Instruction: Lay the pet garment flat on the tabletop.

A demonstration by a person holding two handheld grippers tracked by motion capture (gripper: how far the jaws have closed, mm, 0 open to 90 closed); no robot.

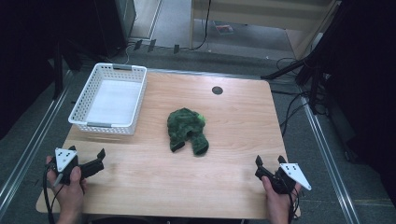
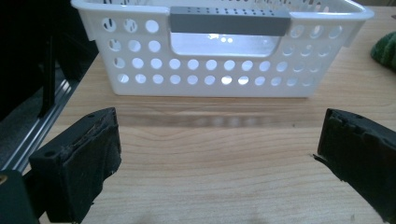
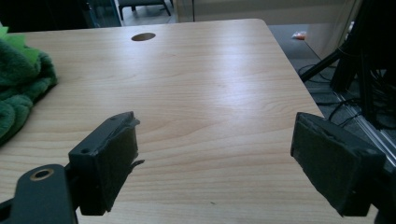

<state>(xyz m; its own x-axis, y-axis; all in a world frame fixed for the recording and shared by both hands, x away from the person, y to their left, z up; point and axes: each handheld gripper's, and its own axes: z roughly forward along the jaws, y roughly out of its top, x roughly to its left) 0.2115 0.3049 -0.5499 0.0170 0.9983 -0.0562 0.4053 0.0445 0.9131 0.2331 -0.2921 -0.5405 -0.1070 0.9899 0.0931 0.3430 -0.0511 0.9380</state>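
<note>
Both jaws stand spread and empty, left gripper (image 1: 88, 168) facing the white basket (image 1: 135, 100), right gripper (image 1: 270, 171) nearer the green cloth (image 1: 187, 130) lying forward-left.

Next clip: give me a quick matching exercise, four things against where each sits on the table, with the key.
Things:
1. white basket
2. green cloth
3. left gripper
4. right gripper

Places:
A. table centre
B. near right corner, jaws open
C. far left corner
D. near left corner, jaws open

Pairs: 1-C, 2-A, 3-D, 4-B
</note>
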